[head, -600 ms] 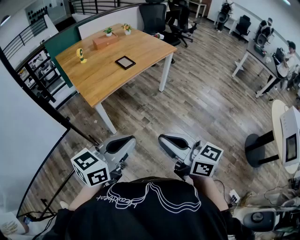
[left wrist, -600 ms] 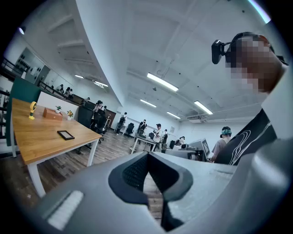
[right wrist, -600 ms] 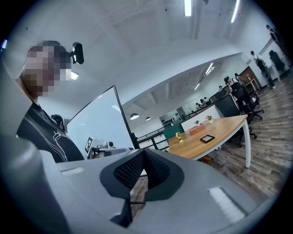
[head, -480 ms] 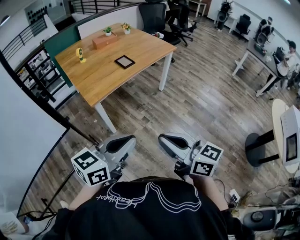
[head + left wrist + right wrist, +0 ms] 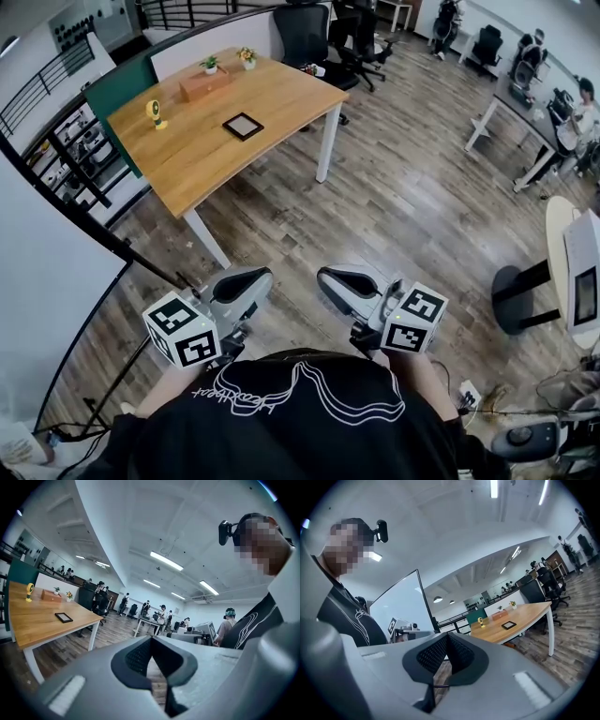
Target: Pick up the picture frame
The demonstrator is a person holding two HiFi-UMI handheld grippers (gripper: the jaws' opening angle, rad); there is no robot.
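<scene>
The picture frame [image 5: 243, 126], small, dark-rimmed and flat, lies near the middle of a wooden table [image 5: 202, 159] far ahead across the floor. It also shows as a dark rectangle in the left gripper view [image 5: 63, 617] and in the right gripper view [image 5: 508, 625]. I hold both grippers close to my body, well short of the table. The left gripper [image 5: 251, 278] is shut, its pads meeting with nothing between them [image 5: 151, 640]. The right gripper [image 5: 328, 279] is shut and empty too [image 5: 447, 636].
On the table's far side stand a yellow figure [image 5: 156, 113], a wooden box [image 5: 205, 83] and two small potted plants [image 5: 248, 57]. Black office chairs [image 5: 305, 33] crowd the table's far end. A glass partition with a black rail [image 5: 89, 234] runs along the left. More desks [image 5: 539, 122] stand at the right.
The head view has shifted a little, so the table and frame sit slightly further left. Both grippers stay shut in the same place.
</scene>
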